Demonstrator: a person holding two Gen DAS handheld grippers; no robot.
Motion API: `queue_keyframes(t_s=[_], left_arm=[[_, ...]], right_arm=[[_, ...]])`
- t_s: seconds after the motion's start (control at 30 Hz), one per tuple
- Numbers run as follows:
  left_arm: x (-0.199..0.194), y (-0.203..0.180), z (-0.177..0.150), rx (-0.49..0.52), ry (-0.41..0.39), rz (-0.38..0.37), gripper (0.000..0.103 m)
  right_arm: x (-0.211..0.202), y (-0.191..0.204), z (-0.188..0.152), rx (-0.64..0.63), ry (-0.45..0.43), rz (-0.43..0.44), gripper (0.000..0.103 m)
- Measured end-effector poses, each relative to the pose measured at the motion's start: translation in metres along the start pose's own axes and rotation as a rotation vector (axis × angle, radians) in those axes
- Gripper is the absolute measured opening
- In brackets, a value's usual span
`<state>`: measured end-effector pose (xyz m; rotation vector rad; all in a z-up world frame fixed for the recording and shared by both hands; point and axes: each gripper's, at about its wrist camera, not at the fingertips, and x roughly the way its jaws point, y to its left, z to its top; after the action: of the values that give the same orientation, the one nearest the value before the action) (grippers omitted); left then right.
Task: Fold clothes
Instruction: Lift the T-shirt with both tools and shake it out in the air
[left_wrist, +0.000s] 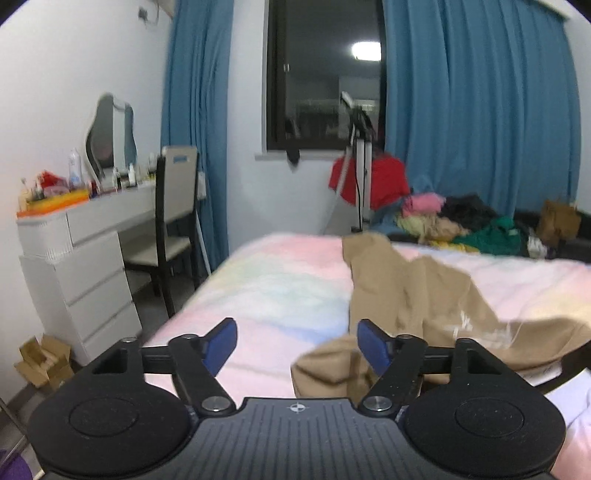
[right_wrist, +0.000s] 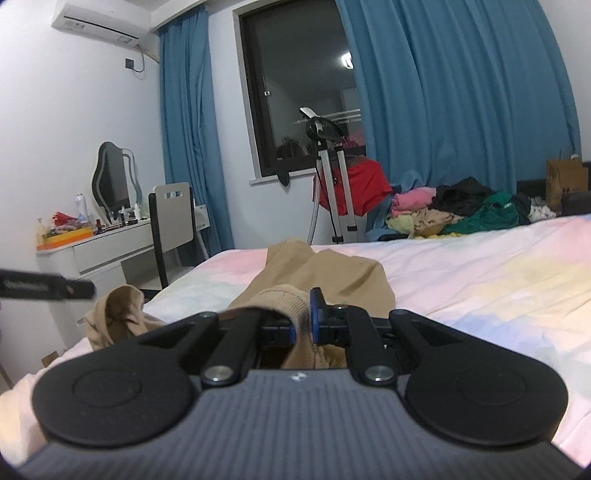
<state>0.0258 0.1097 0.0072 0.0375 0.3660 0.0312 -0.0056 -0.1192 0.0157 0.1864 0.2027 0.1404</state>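
A tan garment (left_wrist: 413, 295) lies crumpled on the pastel bedsheet (left_wrist: 280, 280), stretching from the middle of the bed toward me. My left gripper (left_wrist: 297, 343) hangs open just above the sheet. Its blue pads (left_wrist: 221, 343) stand wide apart, and a fold of the tan cloth lies beside the right-hand pad without being pinched. In the right wrist view my right gripper (right_wrist: 303, 317) is shut on a ribbed edge of the tan garment (right_wrist: 317, 269). The cloth bunches up between the pads and drapes back onto the bedsheet (right_wrist: 461, 273). Another loose end of it stands up at the left.
A heap of mixed clothes (right_wrist: 454, 214) lies past the bed's far edge, under the blue curtains. A tripod (right_wrist: 338, 192) with a red cloth stands by the window. A white dresser (left_wrist: 81, 258) and a chair (left_wrist: 173, 221) line the left wall. A black bar (right_wrist: 48, 288) pokes in from the left.
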Motion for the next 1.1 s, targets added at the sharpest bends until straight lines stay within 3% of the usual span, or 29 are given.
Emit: queue_keyframes(t_s=[0.07,0.13,0.23,0.3,0.4,0.5,0.63,0.77,0.87,0.9,0.93,1.03,1.1], left_arm=[[-0.014,-0.004,0.005,0.019,-0.061,-0.015,0.08],[-0.025,-0.011,0.007,0.051,-0.111,-0.088,0.082],[-0.034,-0.034,0.003,0.152,-0.126,-0.198,0.085],[-0.031,-0.056,-0.005,0.257,-0.114,-0.211,0.085],[-0.017,-0.082,-0.022,0.374,-0.063,-0.12,0.085],[0.007,-0.089,-0.032,0.385,0.007,-0.004,0.085],[0.025,-0.074,-0.022,0.249,0.04,0.122,0.086],[0.015,-0.049,-0.008,0.096,-0.016,0.19,0.086],[-0.009,-0.041,0.001,0.06,-0.093,0.22,0.086],[-0.014,-0.042,0.001,0.062,-0.118,0.231,0.086],[-0.019,-0.043,0.002,0.064,-0.143,0.242,0.086],[-0.027,-0.044,0.006,0.077,-0.203,0.268,0.087],[-0.026,-0.043,0.009,0.082,-0.214,0.267,0.087]], right_arm=[[0.002,-0.004,0.001,0.019,0.011,-0.001,0.011],[0.003,-0.004,0.0,0.032,0.021,-0.005,0.011],[0.006,-0.003,-0.003,0.046,0.029,-0.008,0.011],[0.006,-0.002,-0.003,0.052,0.03,-0.009,0.011],[0.005,-0.003,-0.003,0.064,0.022,-0.013,0.011],[0.003,-0.003,-0.002,0.077,0.014,-0.018,0.011],[0.002,-0.005,-0.003,0.086,0.01,-0.029,0.011],[0.004,-0.002,-0.005,0.07,0.03,-0.059,0.012],[0.011,0.005,-0.01,0.01,0.083,-0.07,0.015],[0.016,0.006,-0.014,-0.01,0.118,-0.084,0.018],[0.021,0.008,-0.017,-0.029,0.154,-0.098,0.033],[0.038,0.001,-0.032,-0.011,0.292,-0.129,0.059],[0.047,-0.007,-0.04,0.03,0.38,-0.138,0.063]])
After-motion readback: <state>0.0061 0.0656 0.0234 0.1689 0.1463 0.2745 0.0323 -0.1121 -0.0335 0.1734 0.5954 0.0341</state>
